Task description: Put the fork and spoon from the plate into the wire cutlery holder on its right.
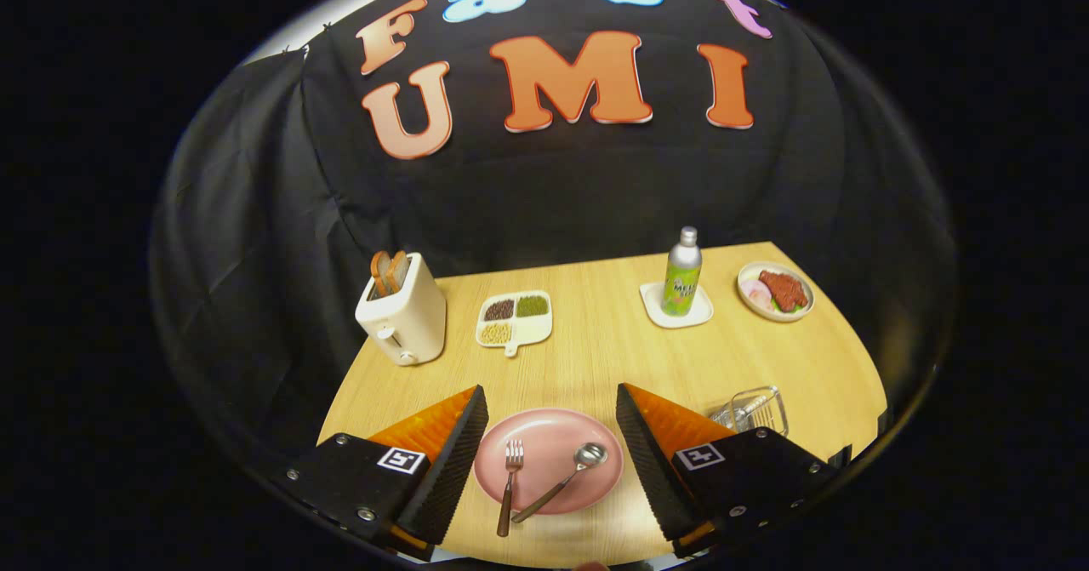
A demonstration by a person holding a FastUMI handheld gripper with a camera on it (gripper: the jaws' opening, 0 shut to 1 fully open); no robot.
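On the far side of the bench [595, 358], at about 11 o'clock from the plate, stands a toaster [402, 320] with bread sticking up, out of the way. Next to it is a little tray of beans [515, 319].

Closer in sits the pink plate [549, 460]. The fork [510, 486] lies on its left half and the spoon [563, 479] leans beside it. Both handles poke out toward 6 o'clock, so they look easy to grab.

The tongs [551, 443] are wide open, holding nothing, with the plate between the two fingers. I think they are lined up to pick one piece.

At 3 o'clock from the plate waits the wire cutlery holder [753, 411], half hidden behind the right finger. Far back stand a bottle [681, 273] and a food dish [775, 291].
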